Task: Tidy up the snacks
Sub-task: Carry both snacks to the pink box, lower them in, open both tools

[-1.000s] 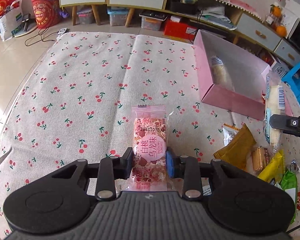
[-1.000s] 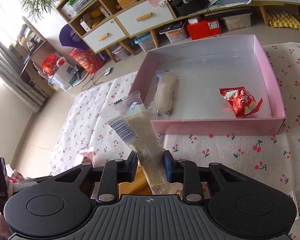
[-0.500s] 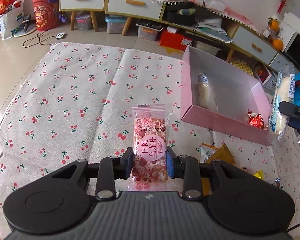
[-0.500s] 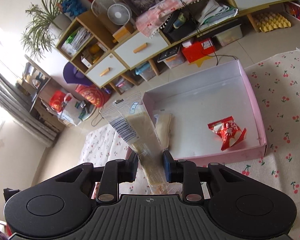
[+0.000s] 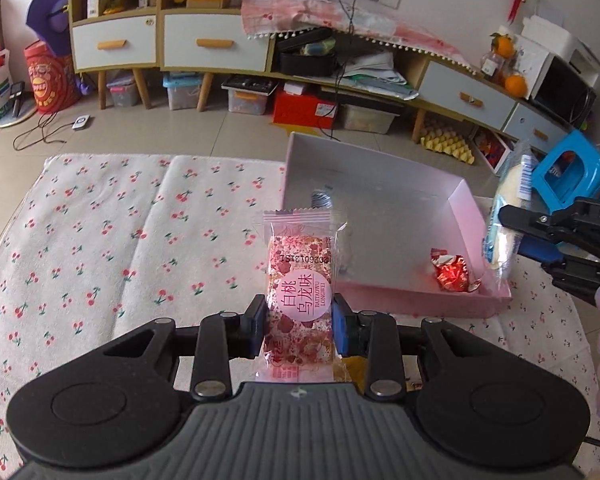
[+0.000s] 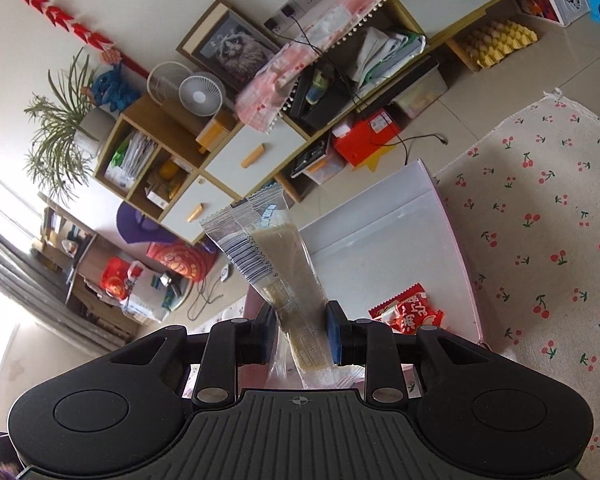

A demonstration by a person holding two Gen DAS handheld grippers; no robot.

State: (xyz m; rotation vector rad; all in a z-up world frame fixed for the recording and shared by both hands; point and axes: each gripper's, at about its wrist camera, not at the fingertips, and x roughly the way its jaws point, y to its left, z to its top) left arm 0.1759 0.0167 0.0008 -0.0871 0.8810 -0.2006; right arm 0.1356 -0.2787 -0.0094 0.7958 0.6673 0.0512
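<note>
My left gripper (image 5: 300, 326) is shut on a pink snack packet (image 5: 299, 276), held upright in front of the near wall of the pink box (image 5: 420, 302). My right gripper (image 6: 302, 338) is shut on a clear-wrapped beige snack bar (image 6: 288, 276), held tilted above the box (image 6: 466, 264); it also shows in the left wrist view (image 5: 508, 220) at the box's right side. Inside the box lie a red wrapped snack (image 5: 452, 274), also in the right wrist view (image 6: 410, 310), and a pale wrapped bar (image 5: 322, 202), mostly hidden by the pink packet.
The box sits on a cherry-print cloth (image 5: 120, 248). Yellow wrappers (image 5: 350, 366) peek out under my left gripper. A blue stool (image 5: 572, 176) stands to the right. Cabinets and storage bins (image 5: 220, 60) line the far wall.
Both grippers have risen and tilted up with their snacks. The left one moved closer to the box. The right one moved over the box, and its view swung toward the shelves.
</note>
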